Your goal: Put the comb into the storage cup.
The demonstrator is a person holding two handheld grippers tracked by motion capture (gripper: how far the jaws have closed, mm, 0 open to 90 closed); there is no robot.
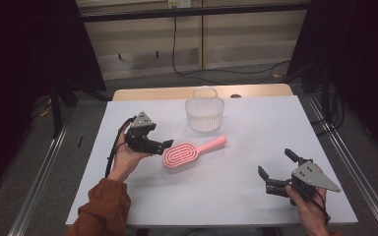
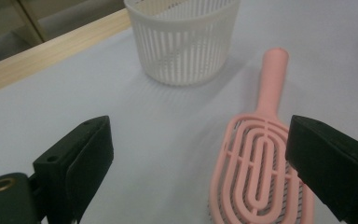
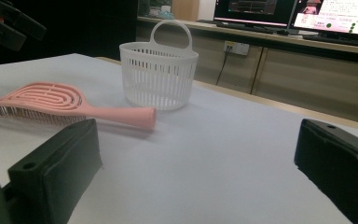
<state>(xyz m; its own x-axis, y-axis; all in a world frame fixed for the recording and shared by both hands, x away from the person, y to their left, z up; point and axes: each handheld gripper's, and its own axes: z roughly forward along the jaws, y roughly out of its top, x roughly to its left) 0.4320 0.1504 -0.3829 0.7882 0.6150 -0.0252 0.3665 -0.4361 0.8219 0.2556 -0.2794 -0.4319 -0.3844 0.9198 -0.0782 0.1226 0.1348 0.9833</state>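
**Item: pink hairbrush, awaiting pickup**

Hairbrush (image 1: 181, 156): flat on bench (image 1: 236, 196), bristles down, near white basket (image 1: 204, 114). Left tool (image 2: 200, 163): jaws apart, at brush head. Right tool (image 1: 276, 169): jaws apart, empty, well clear. Likely best: straddle head's edges squarely, close gently.

- Hairbrush (image 2: 261, 158): smooth, matt pink plastic.
- Basket (image 3: 159, 77): white slatted plastic, slight sheen.
- Bench (image 1: 236, 187): matt pale covering; bare wood far edge.
- Claw (image 2: 200, 172) jaws: matt black plastic.
- Sleeve (image 1: 103, 209): rust-coloured cloth.
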